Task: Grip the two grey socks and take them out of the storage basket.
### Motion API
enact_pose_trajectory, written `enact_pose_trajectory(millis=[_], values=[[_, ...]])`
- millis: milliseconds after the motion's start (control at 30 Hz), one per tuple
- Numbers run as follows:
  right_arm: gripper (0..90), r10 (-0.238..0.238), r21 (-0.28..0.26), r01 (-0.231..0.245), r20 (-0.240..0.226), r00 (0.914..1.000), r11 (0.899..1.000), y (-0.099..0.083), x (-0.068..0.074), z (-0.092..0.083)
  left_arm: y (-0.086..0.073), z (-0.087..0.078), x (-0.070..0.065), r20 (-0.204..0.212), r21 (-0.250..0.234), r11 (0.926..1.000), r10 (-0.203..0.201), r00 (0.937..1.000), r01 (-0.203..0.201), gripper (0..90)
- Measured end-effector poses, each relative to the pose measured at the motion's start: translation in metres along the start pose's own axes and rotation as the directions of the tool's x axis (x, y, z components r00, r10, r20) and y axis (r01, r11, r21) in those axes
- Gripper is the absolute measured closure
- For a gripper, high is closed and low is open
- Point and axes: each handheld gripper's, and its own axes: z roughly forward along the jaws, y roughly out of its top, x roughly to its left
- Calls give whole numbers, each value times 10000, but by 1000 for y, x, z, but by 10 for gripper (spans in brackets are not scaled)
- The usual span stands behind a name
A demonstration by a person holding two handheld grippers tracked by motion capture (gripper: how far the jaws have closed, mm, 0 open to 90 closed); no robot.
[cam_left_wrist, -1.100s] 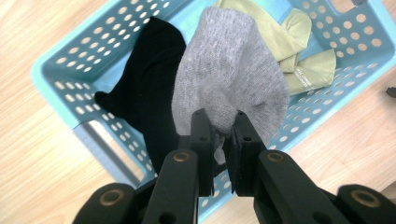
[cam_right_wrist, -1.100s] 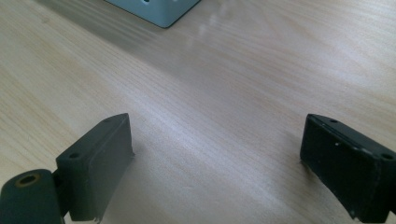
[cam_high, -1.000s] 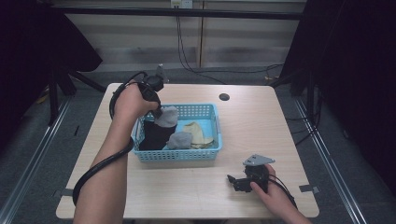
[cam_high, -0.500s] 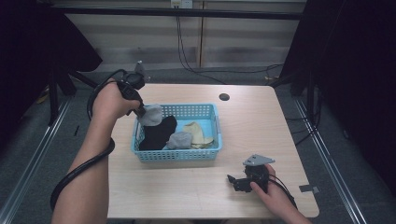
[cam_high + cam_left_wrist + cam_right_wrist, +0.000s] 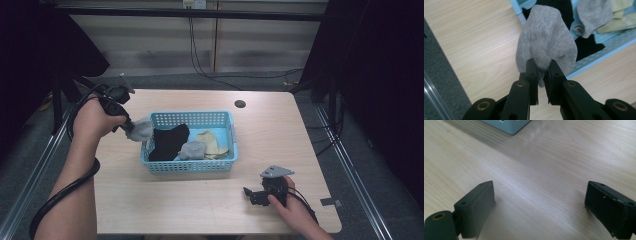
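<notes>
My left gripper (image 5: 129, 126) (image 5: 541, 65) is shut on a grey sock (image 5: 141, 129) (image 5: 546, 42), which hangs in the air just outside the left rim of the light-blue basket (image 5: 190, 166). Inside the basket lie a black sock (image 5: 167, 141), a second grey sock (image 5: 192, 149) and a pale yellow one (image 5: 212, 142). My right gripper (image 5: 248, 192) (image 5: 540, 207) rests on the table near the front right, its jaws wide apart with nothing between them.
The wooden table (image 5: 280, 135) has a small round hole (image 5: 240, 104) at the back. Its left edge (image 5: 446, 65) lies close beside the lifted sock, with grey floor beyond. A corner of the basket (image 5: 509, 126) appears ahead of the right gripper.
My left gripper has carried the grey sock up out of the basket and leftward, past its left rim. The right gripper has stayed where it was.
</notes>
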Motion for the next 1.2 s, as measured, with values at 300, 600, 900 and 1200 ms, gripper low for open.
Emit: enact_pose_trajectory(millis=[300, 600, 900, 1200], values=[[87, 5, 3, -5, 4, 10000, 10000, 0, 0, 0, -27, 5, 23, -146, -99, 9976, -691, 9975, 690, 815], [87, 28, -2, -28, 3, 10000, 10000, 0, 0, 0, -42, 24, 33, -345, -86, 9965, -836, 9959, 833, 805], [87, -49, -52, 49, -3, 10000, 10000, 0, 0, 0, -53, 56, 36, -343, 41, 9935, -1133, 9930, 1135, 796], [87, 40, -7, -40, 5, 10000, 10000, 0, 0, 0, -61, 81, 39, -120, 159, 9918, -1269, 9918, 1271, 787]])
